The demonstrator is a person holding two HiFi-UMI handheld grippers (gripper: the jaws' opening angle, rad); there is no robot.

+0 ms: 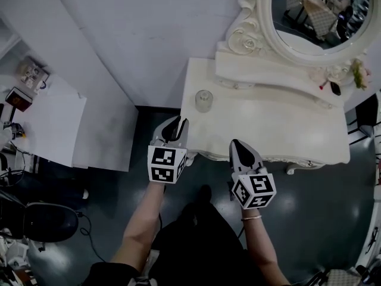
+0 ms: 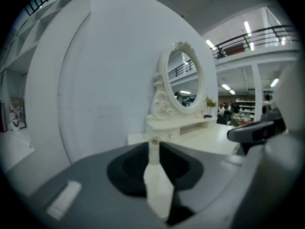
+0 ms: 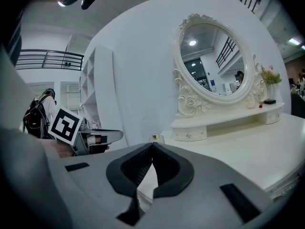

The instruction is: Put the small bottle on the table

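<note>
Left side first: my left gripper hangs over the dark floor at the near-left corner of the white dressing table, pointing towards it. Its own view shows the jaws drawn in to a narrow slit with only pale table top showing through; nothing is gripped, so I call it narrow and empty. Just beyond its tips stands the small clear glass bottle, upright on the left part of the table top, near the front edge and apart from both tools. To the right, my right gripper sits at the table's front edge, well right of the bottle. Its jaw tips meet with nothing between them: closed and empty. Further right and behind, the oval mirror in its ornate white frame stands on a low white shelf at the back of the table. My reading is that the placing is done, since the bottle rests on the table on its own. What seems left is only to draw both tools clear without knocking it; the left tool is the nearer risk.
</note>
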